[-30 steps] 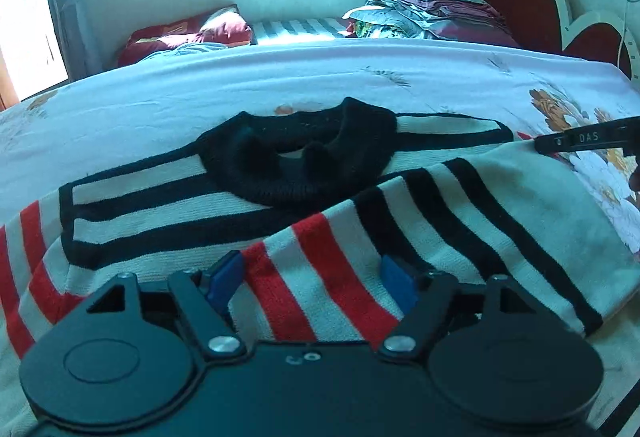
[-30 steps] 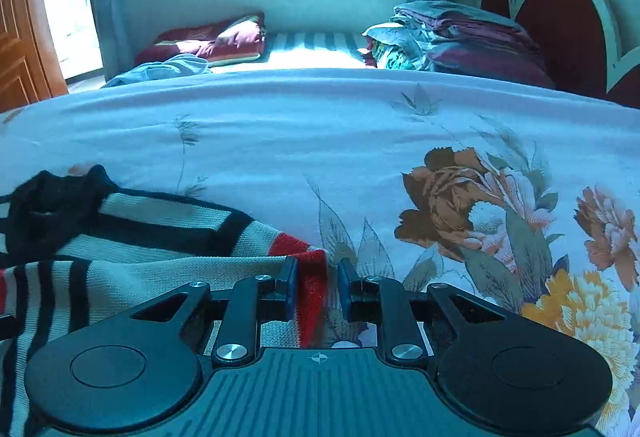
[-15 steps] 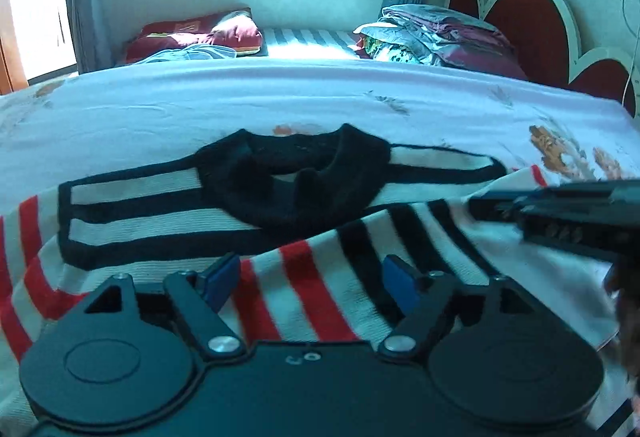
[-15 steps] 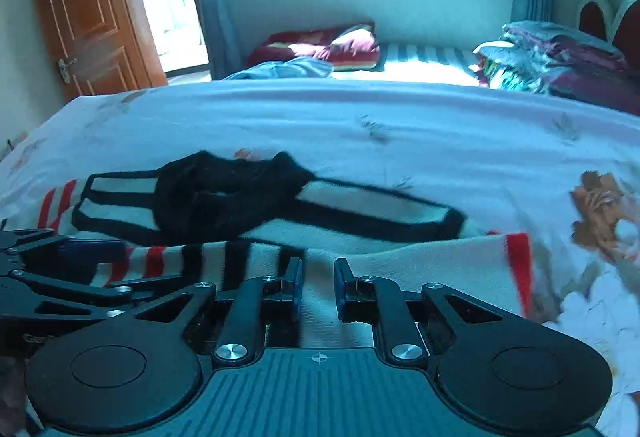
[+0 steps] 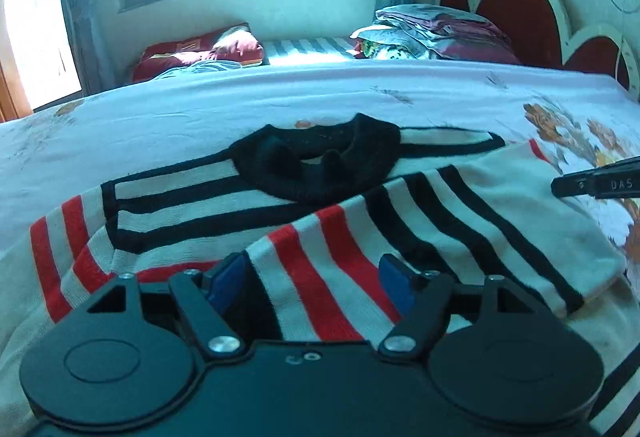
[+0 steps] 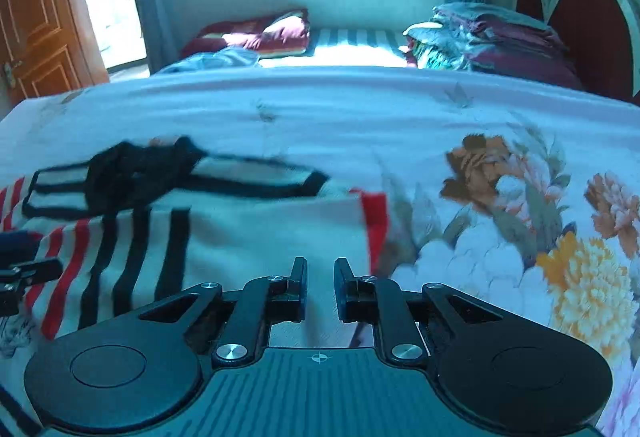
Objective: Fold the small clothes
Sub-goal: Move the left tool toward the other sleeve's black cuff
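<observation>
A small striped sweater [image 5: 248,197], white with black and red stripes and a black collar [image 5: 316,165], lies on the bed. One sleeve [image 5: 440,229] is folded across its body. My left gripper [image 5: 312,277] is open, its blue pads either side of the folded sleeve's red stripes. My right gripper [image 6: 320,275] hovers over the white part of the sweater [image 6: 256,229], jaws a narrow gap apart with nothing between them. Its tip shows at the right edge of the left wrist view [image 5: 596,183].
The bed sheet [image 6: 400,125] is pale with large flower prints at the right. Folded bedding [image 5: 436,33] and a red pillow [image 5: 200,51] lie at the far side, under a window. A red headboard [image 5: 520,9] stands at the right, a wooden door [image 6: 36,21] at the left.
My right gripper swung left over the sweater, then back to the right, and its jaws opened slightly. The folded sleeve now lies flat across the body. My left gripper stayed open in place.
</observation>
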A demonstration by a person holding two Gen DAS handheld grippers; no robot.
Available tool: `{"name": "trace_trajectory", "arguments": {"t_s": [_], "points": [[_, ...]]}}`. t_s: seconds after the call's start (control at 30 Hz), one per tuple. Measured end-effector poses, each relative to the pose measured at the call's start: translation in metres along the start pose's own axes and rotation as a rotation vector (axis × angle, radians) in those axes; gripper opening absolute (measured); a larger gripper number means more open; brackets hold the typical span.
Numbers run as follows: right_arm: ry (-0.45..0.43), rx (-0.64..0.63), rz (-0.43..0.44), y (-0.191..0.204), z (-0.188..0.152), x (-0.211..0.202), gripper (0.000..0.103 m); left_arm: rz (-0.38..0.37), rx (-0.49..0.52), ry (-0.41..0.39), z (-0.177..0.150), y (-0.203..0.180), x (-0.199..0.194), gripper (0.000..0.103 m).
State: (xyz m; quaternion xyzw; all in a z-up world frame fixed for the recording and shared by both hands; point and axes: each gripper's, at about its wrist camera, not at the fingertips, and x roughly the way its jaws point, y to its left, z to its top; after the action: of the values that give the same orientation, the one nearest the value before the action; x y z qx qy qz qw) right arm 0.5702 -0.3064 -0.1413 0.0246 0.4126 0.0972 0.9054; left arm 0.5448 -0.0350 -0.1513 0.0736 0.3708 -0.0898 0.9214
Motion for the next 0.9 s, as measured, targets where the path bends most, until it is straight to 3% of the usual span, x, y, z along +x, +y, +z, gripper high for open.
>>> {"name": "trace_trajectory", "arguments": {"t_s": [0.07, 0.1, 0.13, 0.17, 0.23, 0.33, 0.4, 0.43, 0.57, 0.63, 0.7, 0.8, 0.9], "points": [[-0.008, -0.021, -0.041, 0.007, -0.02, -0.002, 0.015, 0.039, 0.021, 0.049, -0.01, 0.0, 0.009, 0.082], [-0.011, -0.018, -0.054, 0.008, -0.024, -0.005, 0.015, 0.027, -0.018, 0.046, -0.013, 0.007, 0.009, 0.083], [-0.006, -0.012, -0.062, 0.008, -0.023, -0.008, 0.015, 0.019, -0.042, 0.057, -0.011, 0.011, 0.008, 0.083], [-0.005, -0.003, -0.062, 0.009, -0.023, -0.015, 0.015, 0.032, -0.043, 0.059, -0.008, 0.012, 0.004, 0.075], [-0.032, 0.005, -0.032, 0.012, -0.025, -0.032, 0.015, 0.031, -0.041, 0.004, -0.008, 0.012, -0.011, 0.07], [-0.025, -0.01, -0.02, 0.02, -0.039, -0.047, 0.015, 0.011, -0.057, -0.007, -0.015, 0.014, -0.021, 0.073], [0.029, -0.024, -0.044, 0.024, -0.054, -0.038, 0.015, 0.023, -0.043, 0.067, -0.025, 0.013, -0.007, 0.078], [0.004, -0.035, -0.056, 0.025, -0.061, -0.037, 0.015, 0.022, -0.054, 0.039, -0.029, 0.015, -0.007, 0.081], [0.001, -0.03, -0.083, 0.034, -0.054, -0.043, 0.015, 0.022, -0.079, 0.031, -0.021, 0.018, -0.017, 0.074], [-0.022, -0.008, -0.069, 0.035, -0.054, -0.051, 0.015, 0.029, -0.072, 0.032, -0.025, 0.02, -0.021, 0.076], [0.028, -0.013, -0.084, 0.036, -0.061, -0.043, 0.015, 0.023, -0.074, 0.051, -0.033, 0.024, -0.015, 0.079], [0.034, -0.054, -0.112, 0.045, -0.062, -0.041, 0.015, 0.021, -0.087, 0.056, -0.029, 0.028, -0.017, 0.082], [-0.01, -0.008, -0.074, 0.049, -0.055, -0.058, 0.015, 0.026, -0.112, -0.003, -0.032, 0.035, -0.036, 0.086]]}}
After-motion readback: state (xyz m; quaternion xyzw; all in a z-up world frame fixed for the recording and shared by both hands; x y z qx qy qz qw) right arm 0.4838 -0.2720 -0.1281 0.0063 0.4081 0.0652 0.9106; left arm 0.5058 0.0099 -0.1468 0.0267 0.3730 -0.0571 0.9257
